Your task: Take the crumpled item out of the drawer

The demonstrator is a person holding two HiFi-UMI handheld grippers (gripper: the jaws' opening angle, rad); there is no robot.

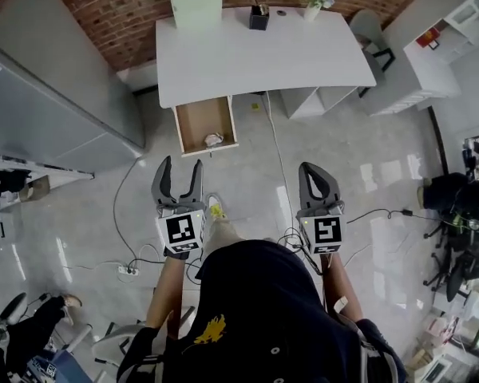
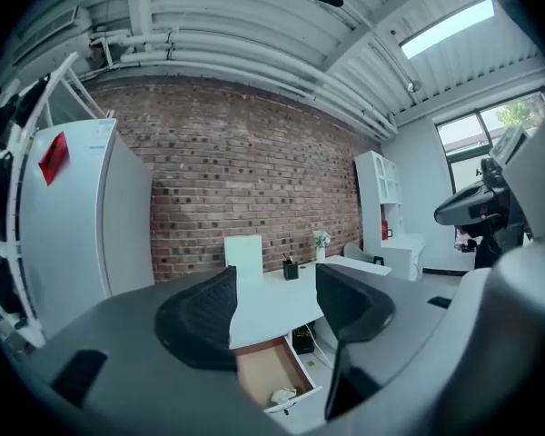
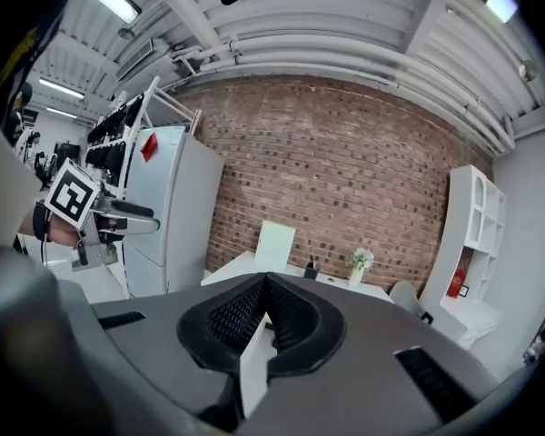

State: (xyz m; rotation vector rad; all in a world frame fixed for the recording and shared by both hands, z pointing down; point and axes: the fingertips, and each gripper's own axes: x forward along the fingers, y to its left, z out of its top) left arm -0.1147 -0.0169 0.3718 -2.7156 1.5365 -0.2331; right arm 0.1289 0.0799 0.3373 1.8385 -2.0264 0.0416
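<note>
The right gripper's (image 3: 266, 284) two dark ribbed jaws meet tip to tip, nothing between them. Straight beyond them a white desk (image 3: 232, 266) stands before a brick wall (image 3: 345, 180), carrying an upright white panel (image 3: 275, 243), a dark pen holder (image 3: 312, 269) and a small flower vase (image 3: 358, 263). A white fridge (image 3: 168, 207) stands left of the claw, white shelves (image 3: 472, 234) to its right.

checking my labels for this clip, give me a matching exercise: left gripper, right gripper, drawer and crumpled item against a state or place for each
Column one
1. left gripper
2. right gripper
3. drawer
4. crumpled item

Column two
a. jaws together, nothing between them
b. pulled open from under the white desk
c. jaws apart, nothing between them
d. lying inside the drawer, near its front corner

Pairs: 1-c, 2-a, 3-b, 4-d
</note>
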